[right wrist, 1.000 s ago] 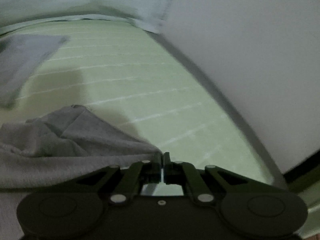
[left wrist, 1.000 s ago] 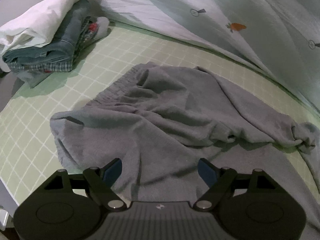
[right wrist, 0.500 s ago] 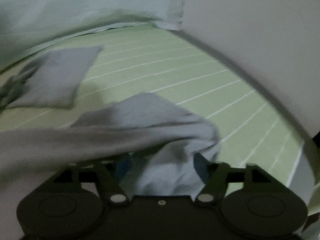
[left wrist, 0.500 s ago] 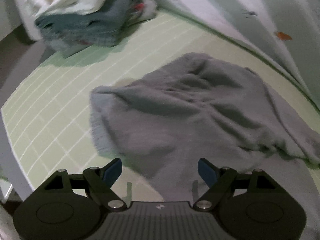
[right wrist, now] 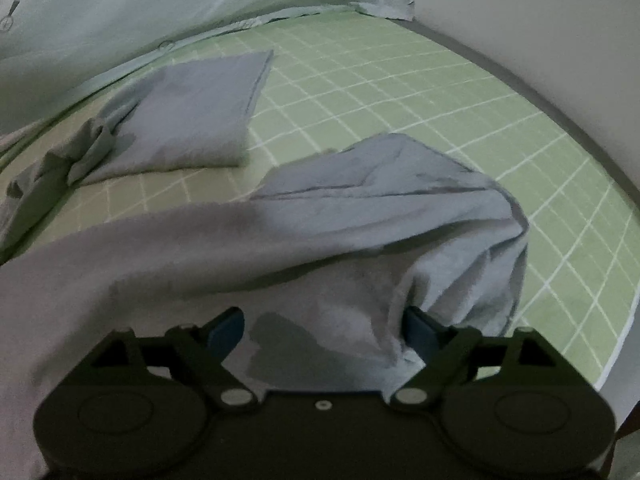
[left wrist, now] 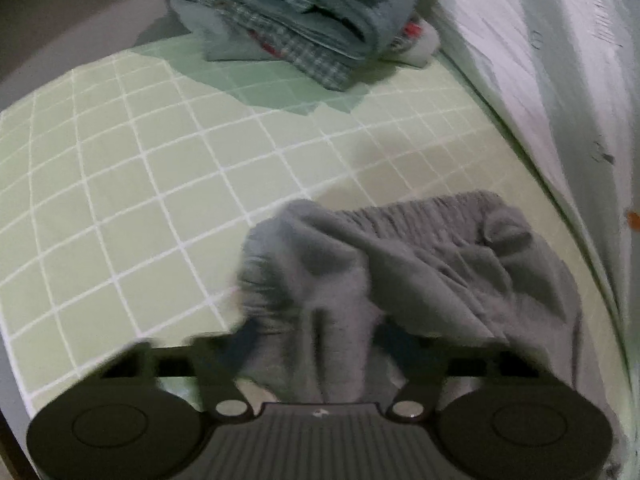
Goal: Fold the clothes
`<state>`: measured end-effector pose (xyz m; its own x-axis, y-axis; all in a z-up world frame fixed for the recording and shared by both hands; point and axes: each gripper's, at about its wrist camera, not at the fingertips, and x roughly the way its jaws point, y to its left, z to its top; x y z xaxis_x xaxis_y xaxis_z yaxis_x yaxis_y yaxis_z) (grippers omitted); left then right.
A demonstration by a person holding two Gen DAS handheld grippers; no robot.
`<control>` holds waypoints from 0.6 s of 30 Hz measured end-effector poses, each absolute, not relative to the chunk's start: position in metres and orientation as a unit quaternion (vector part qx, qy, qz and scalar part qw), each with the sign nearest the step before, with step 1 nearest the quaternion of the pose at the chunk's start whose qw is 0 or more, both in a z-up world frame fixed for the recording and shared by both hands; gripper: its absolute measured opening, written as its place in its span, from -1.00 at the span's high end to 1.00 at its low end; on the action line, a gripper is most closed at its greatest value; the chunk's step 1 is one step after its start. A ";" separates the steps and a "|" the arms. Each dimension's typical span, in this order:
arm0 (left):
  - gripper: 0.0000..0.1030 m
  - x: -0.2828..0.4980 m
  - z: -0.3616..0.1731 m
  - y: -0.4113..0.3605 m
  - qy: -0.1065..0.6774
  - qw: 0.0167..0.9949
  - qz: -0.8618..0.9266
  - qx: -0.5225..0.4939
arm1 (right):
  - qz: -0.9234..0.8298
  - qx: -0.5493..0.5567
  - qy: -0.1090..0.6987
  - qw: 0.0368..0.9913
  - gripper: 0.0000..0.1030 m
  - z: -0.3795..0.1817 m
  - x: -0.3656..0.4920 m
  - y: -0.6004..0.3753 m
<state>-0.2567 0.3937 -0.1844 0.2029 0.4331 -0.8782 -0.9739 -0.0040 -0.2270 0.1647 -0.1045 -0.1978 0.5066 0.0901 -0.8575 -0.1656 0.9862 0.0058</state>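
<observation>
Grey sweatpants (left wrist: 420,256) lie crumpled on the green checked sheet, their elastic waistband bunched in front of my left gripper (left wrist: 320,340). Its jaws are blurred but stand wide apart, with waistband cloth lying between them. In the right wrist view one pant leg (right wrist: 360,208) is heaped in a loose fold right in front of my right gripper (right wrist: 322,330), which is open with cloth lying between its blue pads (right wrist: 226,330). The other pant leg (right wrist: 200,120) lies flat farther back on the left.
A stack of folded clothes (left wrist: 304,28) sits at the far end of the sheet (left wrist: 120,184). A pale duvet (left wrist: 540,80) runs along the right side. A wall (right wrist: 540,20) and the mattress edge bound the right gripper's side.
My right gripper has opened and let go of the pant leg, which now lies heaped before it. My left gripper has swung left and come up to the waistband.
</observation>
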 end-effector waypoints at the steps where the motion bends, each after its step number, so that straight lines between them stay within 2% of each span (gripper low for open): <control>1: 0.54 -0.261 -0.182 0.395 0.306 0.633 0.563 -0.435 | 0.079 -0.039 0.492 0.866 -0.71 -0.198 0.163 -0.102; 2: 0.65 -0.265 -0.180 0.396 0.307 0.629 0.573 -0.427 | 0.084 -0.039 0.494 0.865 -0.71 -0.198 0.162 -0.100; 5: 0.72 -0.277 -0.173 0.399 0.309 0.616 0.603 -0.402 | 0.100 -0.040 0.497 0.861 -0.73 -0.197 0.157 -0.094; 11: 0.68 -0.301 -0.160 0.406 0.311 0.588 0.659 -0.351 | 0.163 -0.045 0.503 0.847 -0.79 -0.192 0.140 -0.091; 15: 0.38 -0.306 -0.147 0.400 0.325 0.581 0.669 -0.331 | 0.183 -0.039 0.481 0.857 -0.89 -0.182 0.135 -0.102; 17: -0.06 -0.302 -0.138 0.390 0.322 0.600 0.656 -0.326 | 0.178 -0.029 0.468 0.865 -0.90 -0.176 0.140 -0.111; 18: -0.17 -0.297 -0.134 0.384 0.315 0.614 0.648 -0.322 | 0.176 -0.025 0.462 0.869 -0.90 -0.173 0.143 -0.115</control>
<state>-0.2968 0.3837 -0.1335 -0.0383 0.5937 -0.8038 -0.9988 -0.0470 0.0129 0.1430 -0.1154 -0.1727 0.5109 0.2828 -0.8118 -0.3284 0.9369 0.1197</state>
